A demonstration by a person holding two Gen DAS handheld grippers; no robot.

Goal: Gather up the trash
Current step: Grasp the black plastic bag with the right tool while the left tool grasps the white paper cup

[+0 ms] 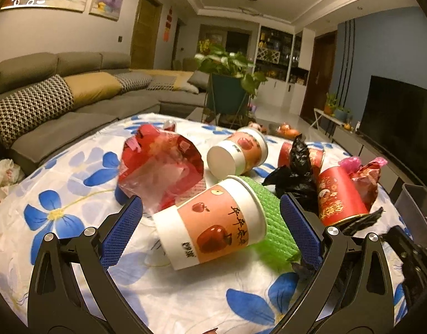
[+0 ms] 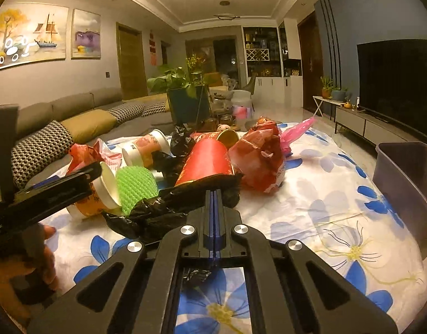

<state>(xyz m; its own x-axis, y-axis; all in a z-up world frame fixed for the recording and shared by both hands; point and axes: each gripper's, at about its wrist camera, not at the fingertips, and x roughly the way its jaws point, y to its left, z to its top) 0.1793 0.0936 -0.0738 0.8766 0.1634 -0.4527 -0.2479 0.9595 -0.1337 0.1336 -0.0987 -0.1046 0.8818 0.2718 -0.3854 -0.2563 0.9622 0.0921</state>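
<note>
The left gripper (image 1: 210,228) is spread wide around a tipped white paper cup with an apple-print orange band (image 1: 210,229) at lower centre, leaning on green foam netting (image 1: 272,228). The right gripper (image 2: 214,194) pinches a crumpled black plastic bag (image 2: 163,208) (glossy, wrinkled) at centre frame.

Left hand-held gripper (image 1: 210,220) agape, right (image 2: 215,194) clamped

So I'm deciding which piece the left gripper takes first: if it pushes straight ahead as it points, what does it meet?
Most likely the apple-print paper cup lying on its side between the open left gripper fingers, with green foam netting just behind it.
</note>
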